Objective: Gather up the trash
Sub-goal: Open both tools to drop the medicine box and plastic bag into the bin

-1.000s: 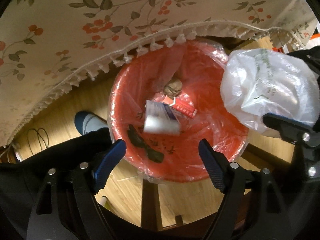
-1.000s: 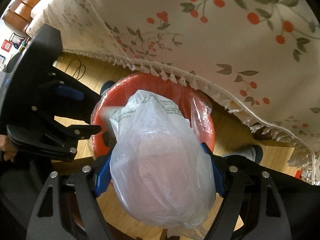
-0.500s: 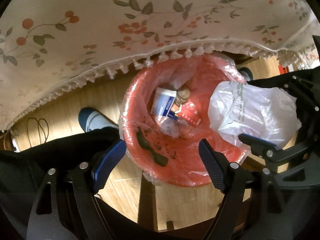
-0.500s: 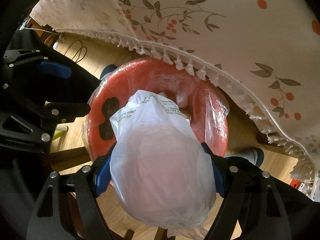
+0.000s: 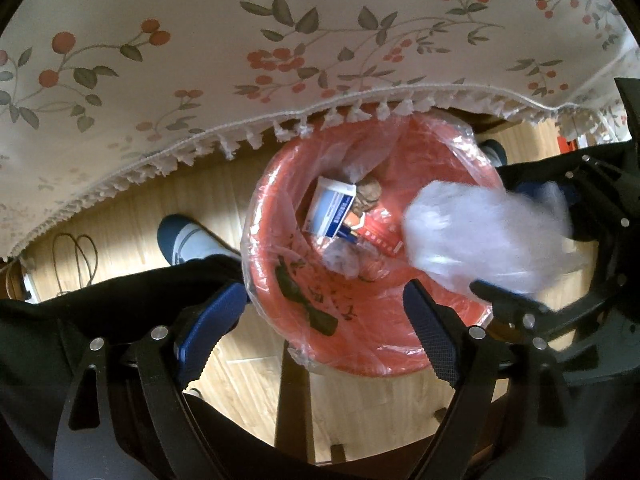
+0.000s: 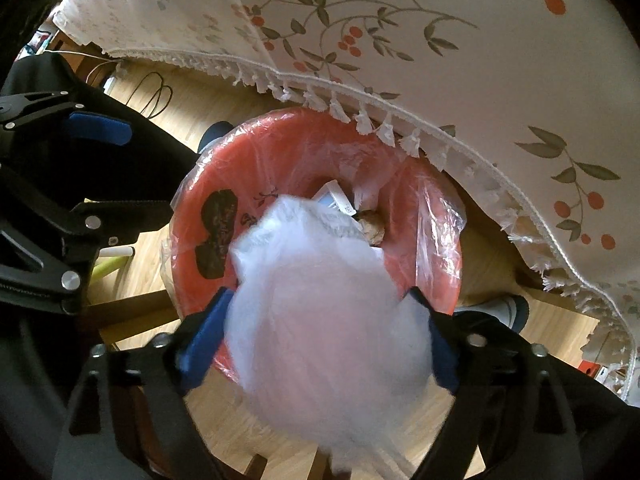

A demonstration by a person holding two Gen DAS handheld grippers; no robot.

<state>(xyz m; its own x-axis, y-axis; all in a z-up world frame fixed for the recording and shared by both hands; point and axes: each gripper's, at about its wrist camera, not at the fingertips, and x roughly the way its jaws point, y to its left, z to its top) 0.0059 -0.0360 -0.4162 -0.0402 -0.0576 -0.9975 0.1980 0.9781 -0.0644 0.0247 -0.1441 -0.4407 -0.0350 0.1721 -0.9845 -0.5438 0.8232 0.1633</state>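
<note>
The right gripper [image 6: 316, 336] points down over the red bin [image 6: 280, 128]; its jaws have just been opening around the white plastic bag [image 6: 324, 320], which sits blurred between them, so whether the pads still touch it is hard to say, though it looks released. The bag seems light, soft and slippery: pinch a gathered fold near its top, not the bulging belly. The left gripper [image 5: 320, 328] hangs wide and empty above the bin's near rim, jaws likewise just widened, with a carton [image 5: 332, 208] below it inside.

light wood plank floor [image 5: 120, 216], berry-print fringed tablecloth [image 5: 200, 60] overhanging, dark wooden furniture leg [image 5: 294, 396]
</note>
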